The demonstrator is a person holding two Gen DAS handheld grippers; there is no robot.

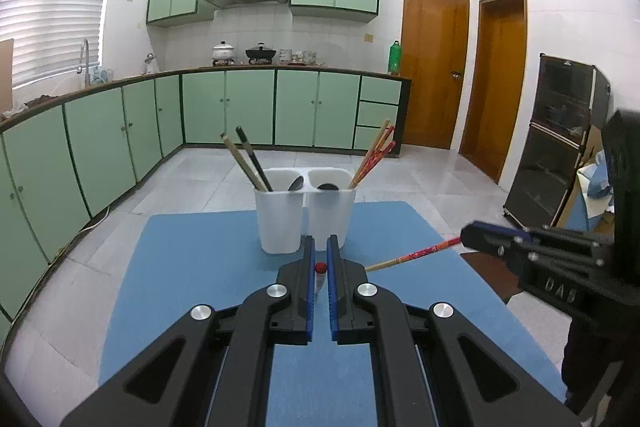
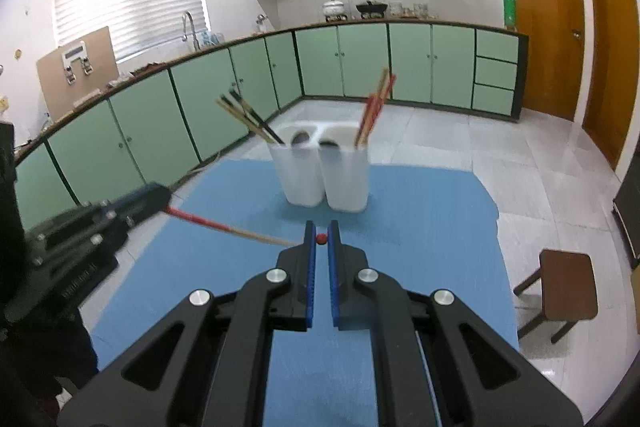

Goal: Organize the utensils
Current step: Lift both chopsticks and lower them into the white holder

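Note:
A white two-compartment utensil holder [image 1: 304, 215] [image 2: 324, 171] stands on a blue mat [image 1: 200, 267] [image 2: 420, 219]. Its left cup holds dark and wooden chopsticks [image 1: 248, 159] [image 2: 248, 119], its right cup red patterned chopsticks [image 1: 374, 155] [image 2: 376, 107]; a dark spoon bowl shows in each cup. My left gripper [image 1: 320, 247] is shut on a thin red-tipped chopstick [image 1: 320, 269], seen end-on, and also appears in the right wrist view [image 2: 160, 201]. My right gripper [image 2: 321, 230] is shut on a red-tipped chopstick [image 2: 321, 238]; in the left wrist view [image 1: 470, 233] it holds a red patterned chopstick [image 1: 416, 253] above the mat.
Green cabinets [image 1: 120, 131] run along the left and back. A dark glass-front cabinet [image 1: 552, 147] stands at the right. A brown stool [image 2: 564, 287] stands on the tiled floor right of the table. Wooden doors [image 1: 434, 63] are at the back right.

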